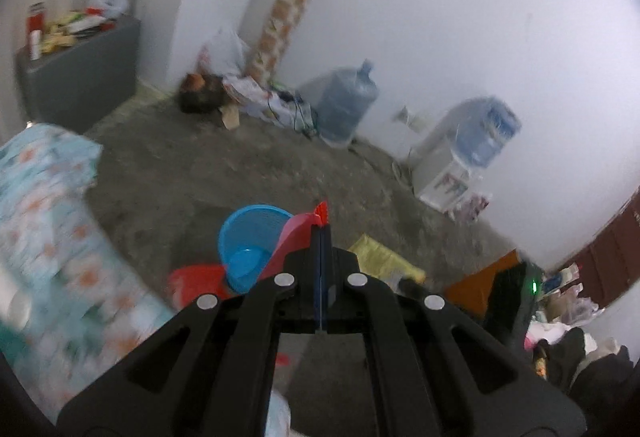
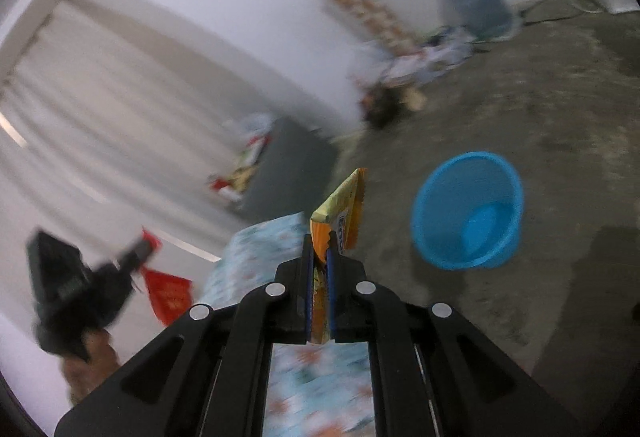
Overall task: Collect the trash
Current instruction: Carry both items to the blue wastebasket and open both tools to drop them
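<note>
We see a bare room with a rough grey floor [image 1: 224, 173], both views blurred. The left tongs [image 1: 322, 225] are pressed together on a thin red wrapper [image 1: 321, 210], whose edge sticks out past the tips at centre frame. The right tongs [image 2: 320, 249] pinch an orange snack packet [image 2: 340, 209] that stands up between the jaws at lower centre.

A blue basin [image 2: 468, 211] sits on the floor at right of centre in the right view; in the left view it lies just left of the tips. We judge it the likely place for the trash. To do this well, we would bring each piece over the basin's rim before spreading the jaws, one hand at a time so the two tongs do not meet.

A patterned cloth [image 1: 52, 237] fills the lower left, close to the basin. A yellow wrapper [image 1: 380, 257] lies on the floor right of the tips. Water jugs [image 1: 348, 101] stand along the far wall, well apart.
</note>
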The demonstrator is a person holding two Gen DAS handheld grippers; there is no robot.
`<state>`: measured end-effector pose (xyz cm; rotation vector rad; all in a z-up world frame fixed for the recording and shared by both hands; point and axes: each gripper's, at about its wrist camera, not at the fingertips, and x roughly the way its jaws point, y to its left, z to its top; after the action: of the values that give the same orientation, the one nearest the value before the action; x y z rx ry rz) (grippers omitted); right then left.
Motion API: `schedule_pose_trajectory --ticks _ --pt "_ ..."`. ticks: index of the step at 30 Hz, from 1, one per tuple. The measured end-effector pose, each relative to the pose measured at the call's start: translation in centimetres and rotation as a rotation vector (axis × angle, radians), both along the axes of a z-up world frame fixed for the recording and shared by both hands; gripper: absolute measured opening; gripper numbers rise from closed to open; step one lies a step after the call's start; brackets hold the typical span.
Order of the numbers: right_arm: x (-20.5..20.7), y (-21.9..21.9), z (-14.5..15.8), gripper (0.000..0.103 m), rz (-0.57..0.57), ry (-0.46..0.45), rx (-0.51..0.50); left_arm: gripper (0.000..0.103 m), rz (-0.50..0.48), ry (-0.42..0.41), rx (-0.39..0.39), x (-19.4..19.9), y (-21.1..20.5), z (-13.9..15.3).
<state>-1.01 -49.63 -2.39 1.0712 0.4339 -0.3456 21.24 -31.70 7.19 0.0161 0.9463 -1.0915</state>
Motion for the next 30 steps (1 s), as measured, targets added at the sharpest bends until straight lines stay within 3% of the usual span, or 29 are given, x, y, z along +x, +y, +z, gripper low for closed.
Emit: schedule_pose_trajectory --ticks 6,15,17,18,19,20,22,25,30 --pt "2.2 -4.6 -6.9 0.006 -0.057 0.05 0.102 0.0 -0.023 0.096 0.121 3.9 -12.1 -8.3" --pt "6.3 -10.9 -16.7 0.01 -0.096 0.152 0.204 0.001 -0.014 0.185 0.209 7.1 -22.3 -20.0" --pt "7.5 -11.8 -19.3 0.017 -0.078 0.18 0.241 0.026 0.012 0.261 0.239 8.2 -23.6 -22.9" --pt "8.0 -12.1 -20.4 0.032 -0.073 0.21 0.256 0.047 0.035 0.274 0.247 8.5 -23.5 -23.7" --pt "8.6 -12.4 -21.8 0.042 -0.072 0.266 0.263 0.055 0.08 0.279 0.248 8.8 -23.5 -24.6" --pt "8.9 -12.5 -22.6 0.054 -0.077 0.318 0.261 0.057 0.099 0.279 0.251 8.9 -23.6 -25.0" --pt "9.2 -12.6 -23.5 0.055 -0.093 0.393 0.253 0.061 0.119 0.292 0.263 9.0 -23.3 -25.6" --pt "8.4 -12.0 -23.3 0.065 -0.134 0.376 0.245 0.064 0.11 0.272 0.249 8.4 -22.7 -24.9" --pt "7.2 -10.0 -20.0 0.066 -0.156 0.371 0.163 0.072 0.086 0.204 0.157 7.3 -20.8 -20.5"
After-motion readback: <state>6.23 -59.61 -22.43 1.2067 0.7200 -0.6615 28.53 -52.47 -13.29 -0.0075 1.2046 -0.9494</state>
